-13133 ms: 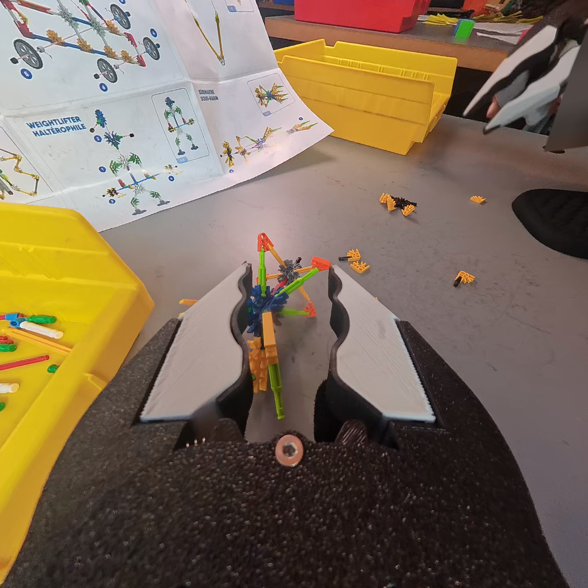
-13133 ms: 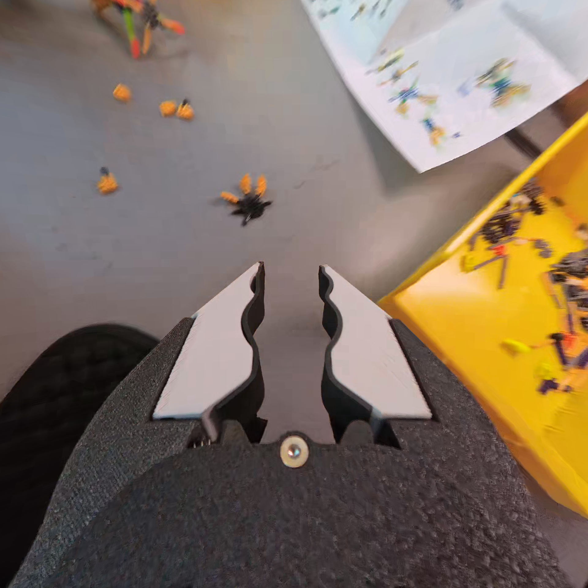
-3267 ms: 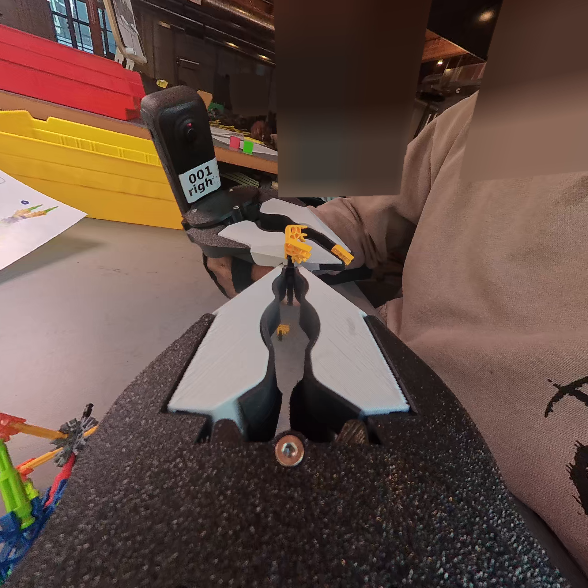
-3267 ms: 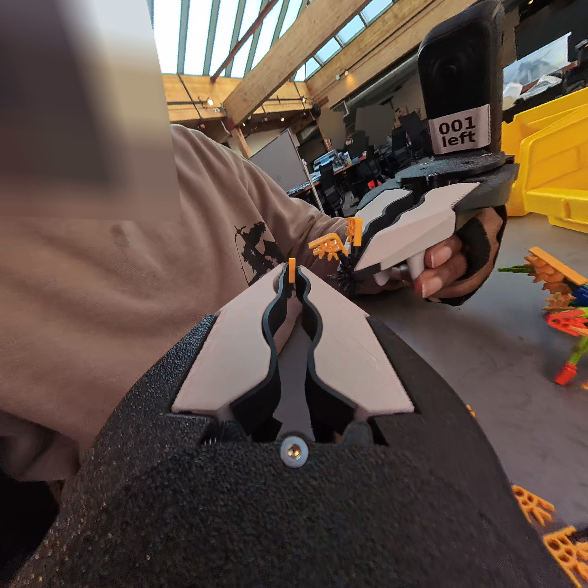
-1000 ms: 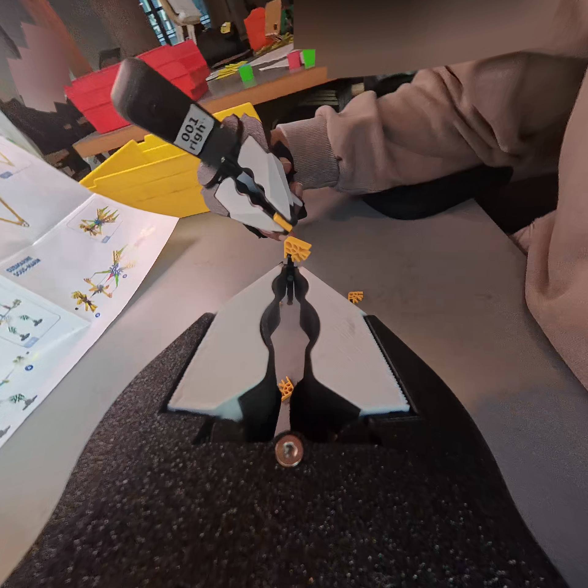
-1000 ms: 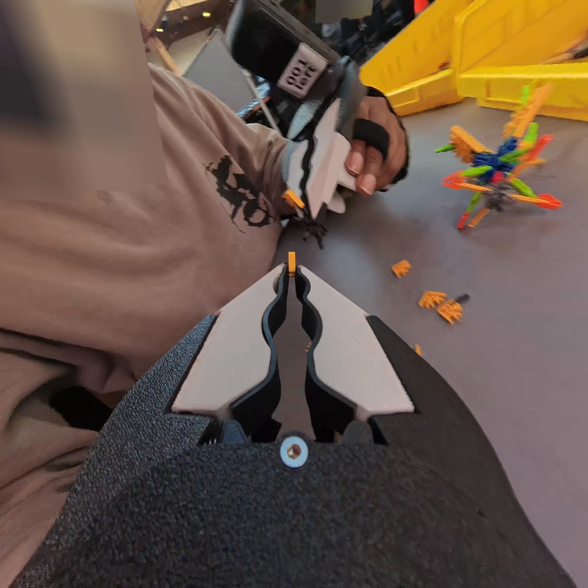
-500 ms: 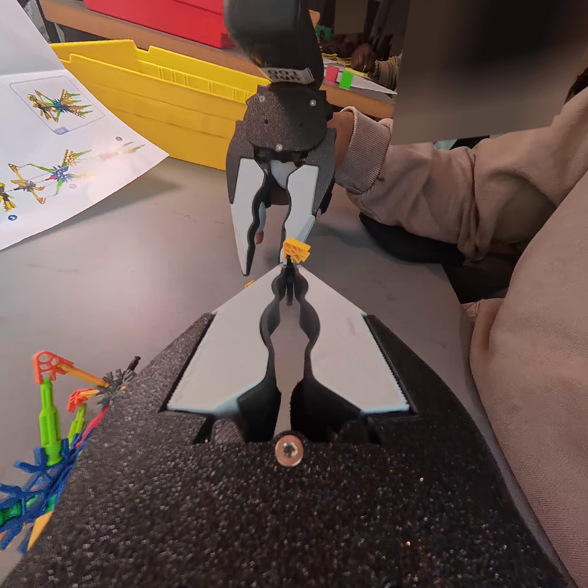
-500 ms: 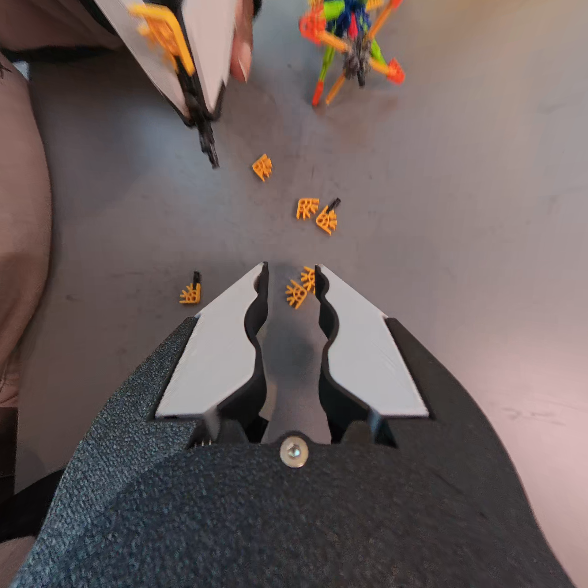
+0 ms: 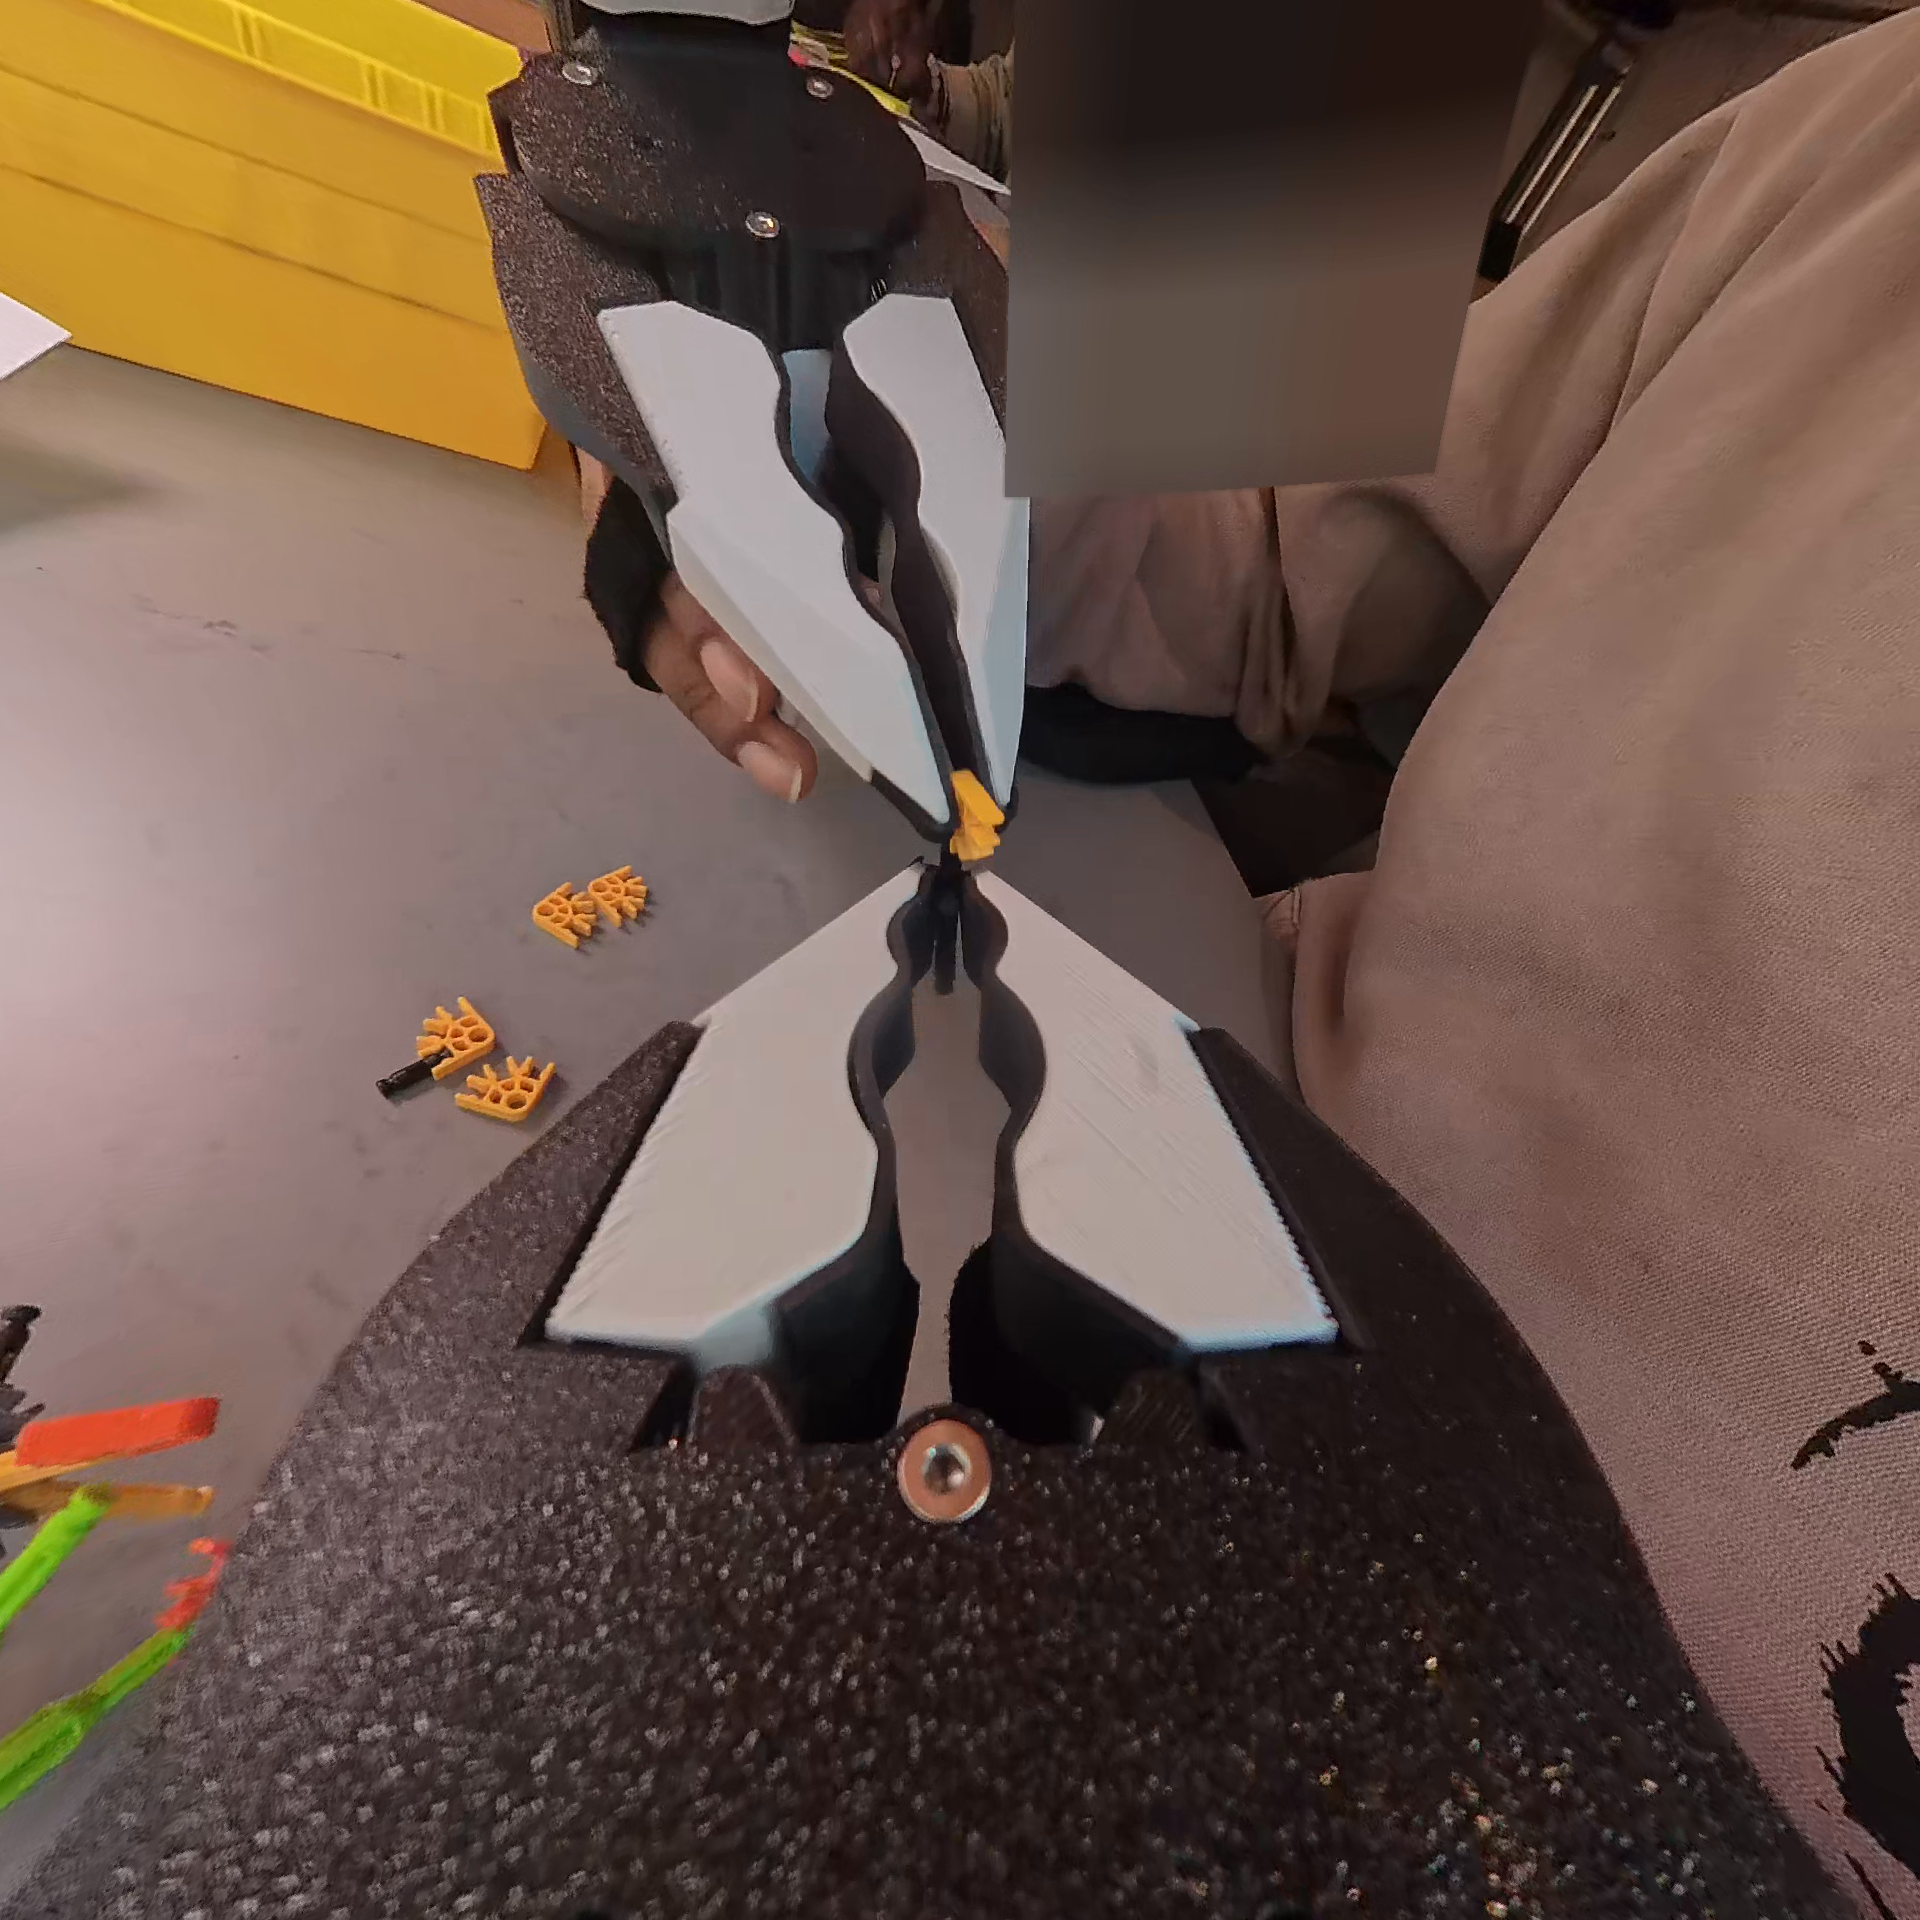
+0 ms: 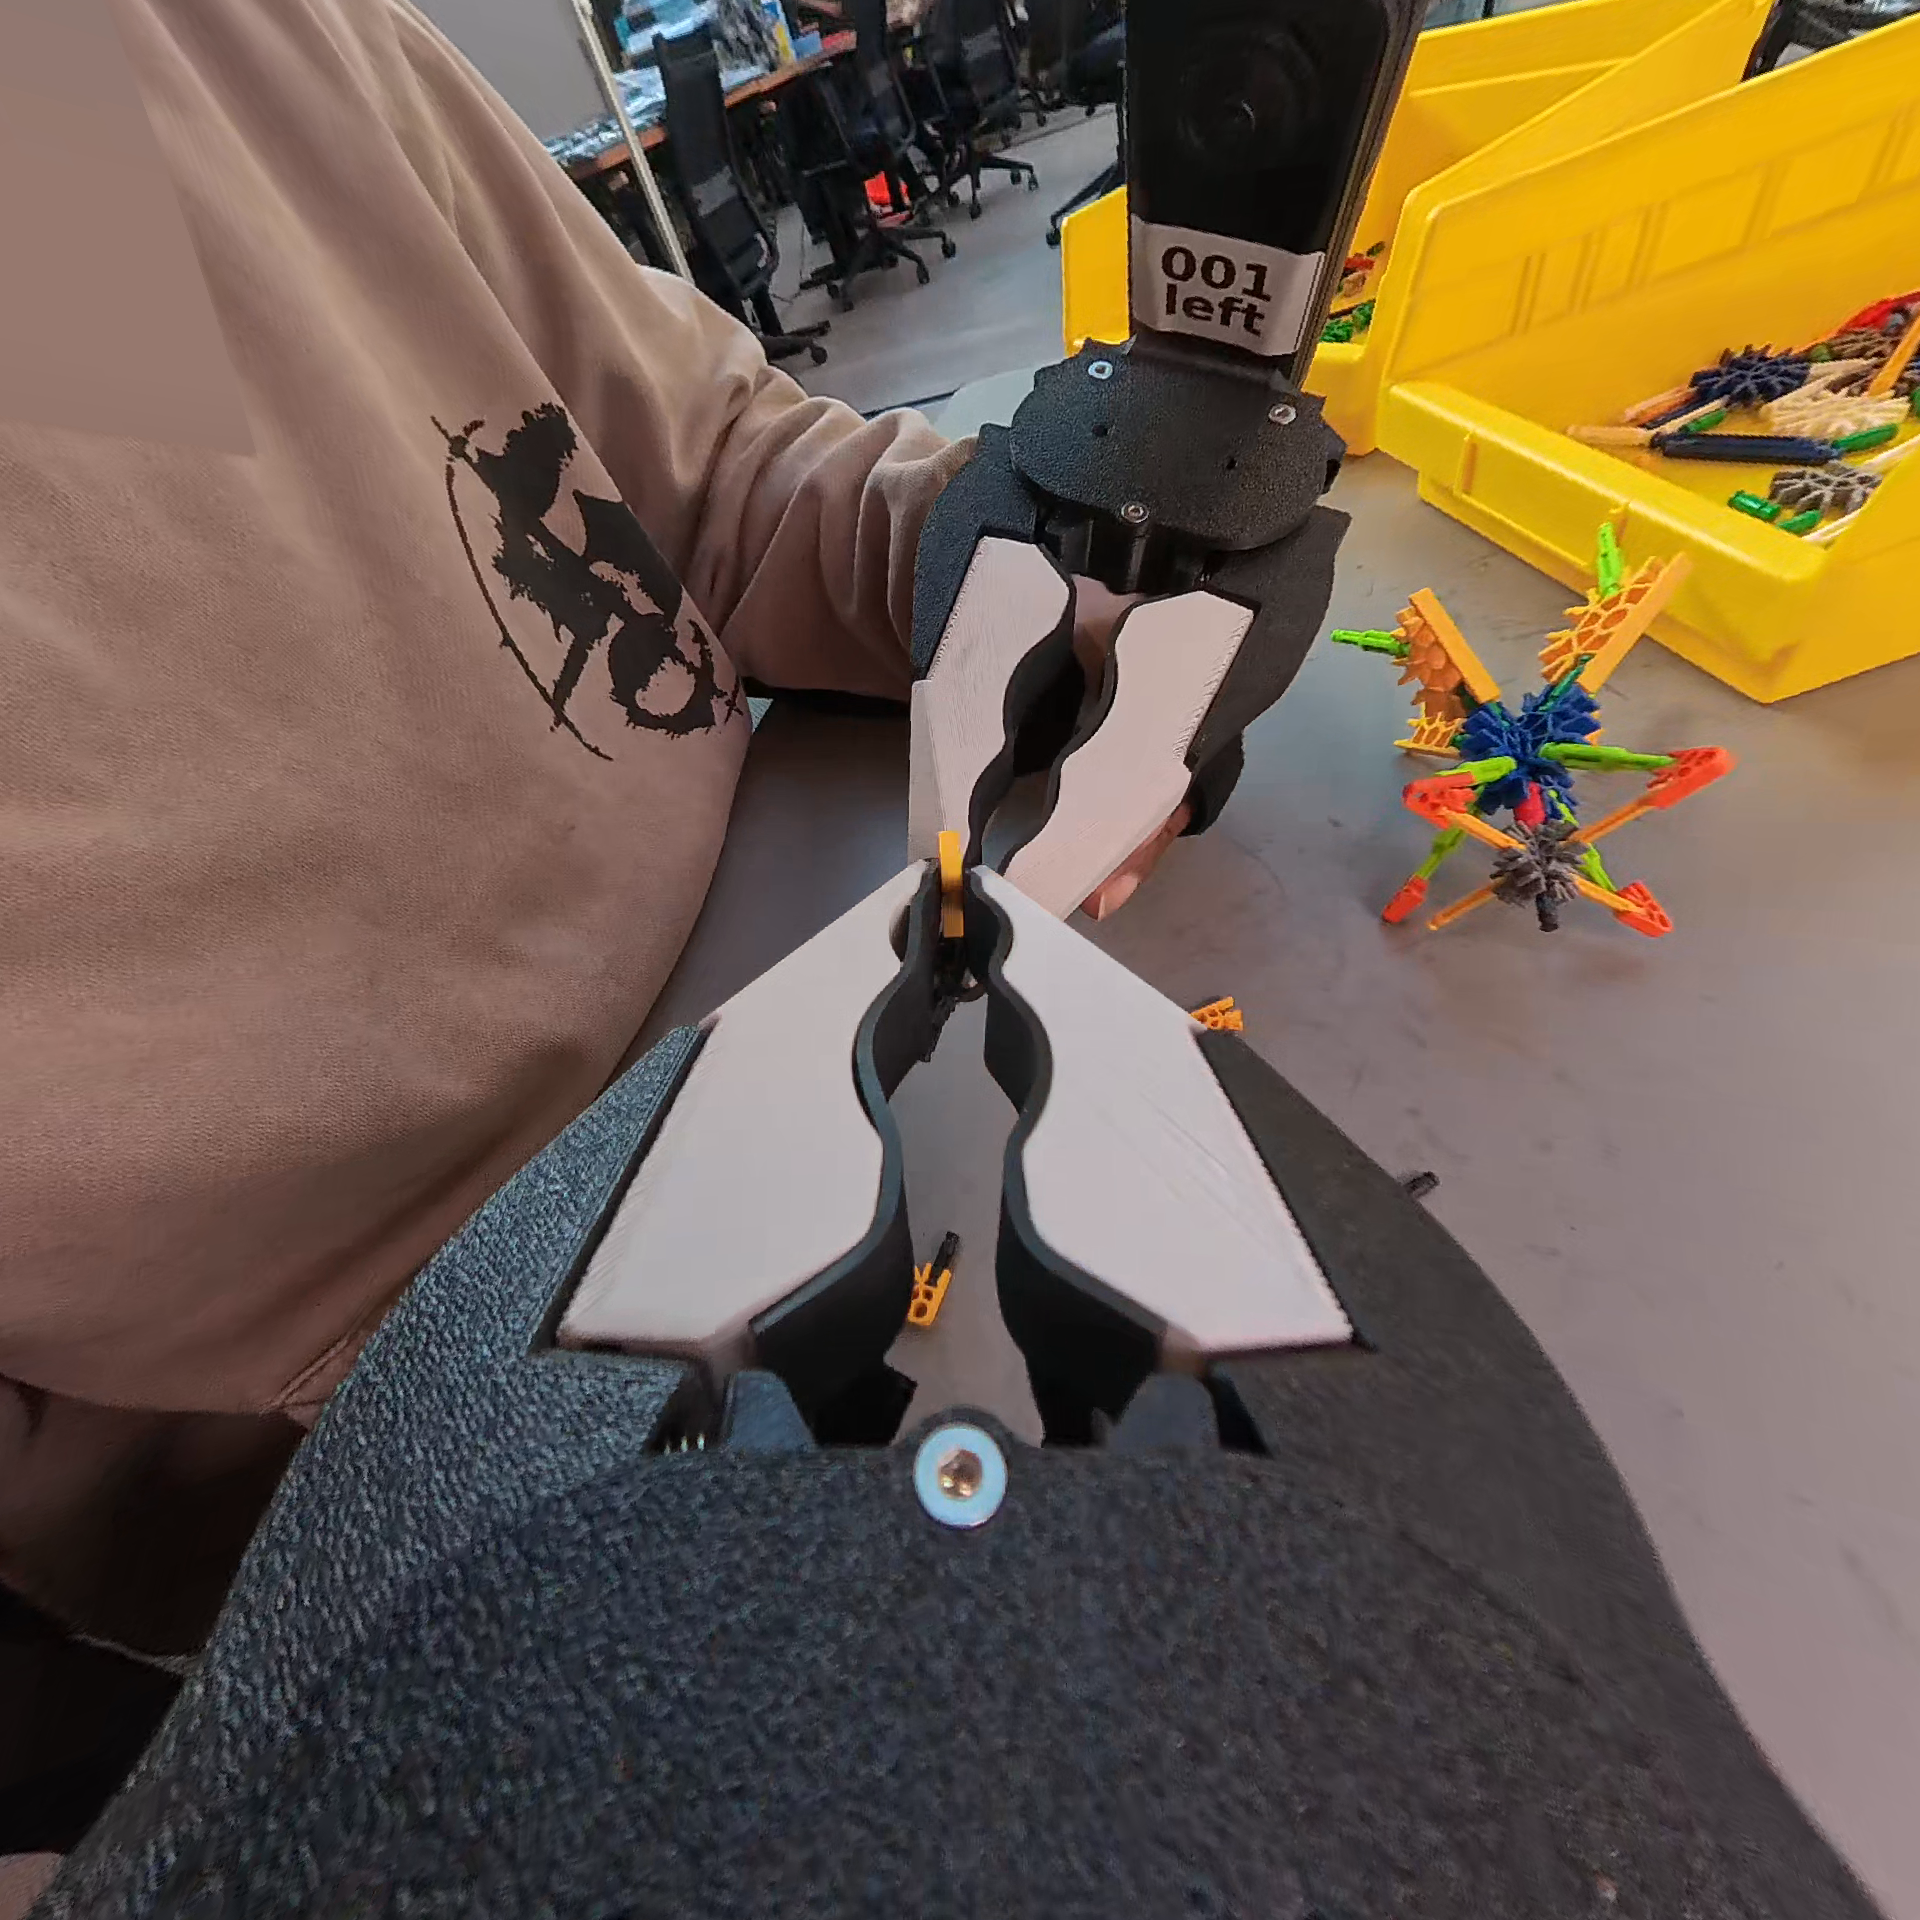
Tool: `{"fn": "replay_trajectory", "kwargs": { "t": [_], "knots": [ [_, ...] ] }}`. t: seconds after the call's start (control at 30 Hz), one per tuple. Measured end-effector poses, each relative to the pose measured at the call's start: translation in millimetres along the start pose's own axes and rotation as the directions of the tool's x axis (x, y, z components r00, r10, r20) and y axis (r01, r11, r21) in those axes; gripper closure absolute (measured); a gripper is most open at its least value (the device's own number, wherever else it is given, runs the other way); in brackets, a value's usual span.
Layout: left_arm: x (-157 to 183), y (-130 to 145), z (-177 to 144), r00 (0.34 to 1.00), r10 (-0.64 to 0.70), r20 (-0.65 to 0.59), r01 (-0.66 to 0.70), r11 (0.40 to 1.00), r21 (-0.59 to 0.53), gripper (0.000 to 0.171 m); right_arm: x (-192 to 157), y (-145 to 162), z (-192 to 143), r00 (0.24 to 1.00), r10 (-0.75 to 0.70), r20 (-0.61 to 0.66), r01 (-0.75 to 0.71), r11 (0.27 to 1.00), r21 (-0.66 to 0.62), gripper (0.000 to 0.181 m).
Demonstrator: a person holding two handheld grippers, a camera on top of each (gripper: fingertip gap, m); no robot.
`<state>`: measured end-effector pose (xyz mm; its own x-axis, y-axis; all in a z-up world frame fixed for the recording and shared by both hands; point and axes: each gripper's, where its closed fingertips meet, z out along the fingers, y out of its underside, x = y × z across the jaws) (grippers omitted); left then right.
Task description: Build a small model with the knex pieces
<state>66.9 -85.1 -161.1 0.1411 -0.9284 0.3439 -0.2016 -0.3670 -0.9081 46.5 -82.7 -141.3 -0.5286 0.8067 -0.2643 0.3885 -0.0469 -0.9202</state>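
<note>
Tip to tip above the bench [image 9: 260, 644]: left tongs [image 9: 943, 883] clamp a black rod [image 9: 942, 940], right tongs [image 10: 948, 883] pinch its orange connector [image 10: 949, 883].

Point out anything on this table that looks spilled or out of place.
Small orange connector pieces lie scattered loose on the grey table, some with black pegs, outside the yellow bins. Nothing looks damaged.

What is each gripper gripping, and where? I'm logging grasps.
Left gripper: black rod, by its shaft. Right gripper: orange connector, by its flat faces.
</note>
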Motion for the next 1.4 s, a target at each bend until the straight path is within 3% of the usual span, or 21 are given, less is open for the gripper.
{"fn": "replay_trajectory", "kwargs": {
  "t": [0.2, 0.33, 0.5, 0.67, 0.73, 0.83, 0.9, 0.97, 1.03, 1.17, 1.3, 1.4],
  "knots": [
    [-3, -21, -15, 0.999, -0.032, -0.008, 0.033, 0.991, 0.129, 0.168, 3, -17, -16, 0.998, 0.053, 0.035, -0.058, 0.988, 0.141, 0.180],
    [2, -30, -19, 0.999, 0.036, 0.005, -0.037, 0.986, 0.166, 0.169, 0, -26, -19, 0.991, 0.077, 0.108, -0.101, 0.967, 0.232, 0.179],
    [7, -24, -16, 0.975, 0.210, 0.071, -0.216, 0.972, 0.096, 0.169, -10, -25, -15, 0.941, 0.168, 0.293, -0.246, 0.935, 0.257, 0.179],
    [-3, -9, -6, 0.872, 0.442, 0.210, -0.433, 0.897, -0.089, 0.169, -20, -8, -9, 0.869, 0.281, 0.407, -0.361, 0.923, 0.133, 0.180],
    [-5, 1, -2, 0.850, 0.486, 0.205, -0.463, 0.873, -0.153, 0.169, -26, 2, 4, 0.864, 0.299, 0.406, -0.350, 0.935, 0.056, 0.180],
    [-16, -5, -9, 0.865, 0.425, 0.268, -0.403, 0.905, -0.136, 0.169, -24, -7, -7, 0.895, 0.249, 0.371, -0.306, 0.947, 0.101, 0.180],
    [-32, -8, -21, 0.868, 0.363, 0.337, -0.343, 0.932, -0.119, 0.168, -5, -2, -20, 0.939, 0.251, 0.234, -0.278, 0.957, 0.088, 0.180],
    [-44, -6, -27, 0.888, 0.276, 0.368, -0.260, 0.961, -0.093, 0.168, 26, 34, -29, 0.969, 0.244, -0.035, -0.246, 0.966, -0.082, 0.180],
    [-54, -4, -29, 0.913, 0.151, 0.379, -0.142, 0.988, -0.052, 0.168, 45, 71, -37, 0.953, 0.224, -0.205, -0.272, 0.929, -0.249, 0.180],
    [-55, -11, -30, 0.948, -0.122, 0.294, 0.094, 0.990, 0.108, 0.168, 49, 99, -33, 0.950, 0.125, -0.286, -0.244, 0.867, -0.434, 0.179],
    [-51, -22, -36, 0.948, -0.269, 0.171, 0.226, 0.946, 0.234, 0.168, 53, 84, -31, 0.951, 0.034, -0.306, -0.161, 0.902, -0.401, 0.154],
    [-42, -30, -36, 0.939, -0.344, 0.028, 0.322, 0.902, 0.288, 0.168, 49, 30, -25, 0.964, 0.008, -0.264, -0.046, 0.989, -0.138, 0.154]
  ]
}}
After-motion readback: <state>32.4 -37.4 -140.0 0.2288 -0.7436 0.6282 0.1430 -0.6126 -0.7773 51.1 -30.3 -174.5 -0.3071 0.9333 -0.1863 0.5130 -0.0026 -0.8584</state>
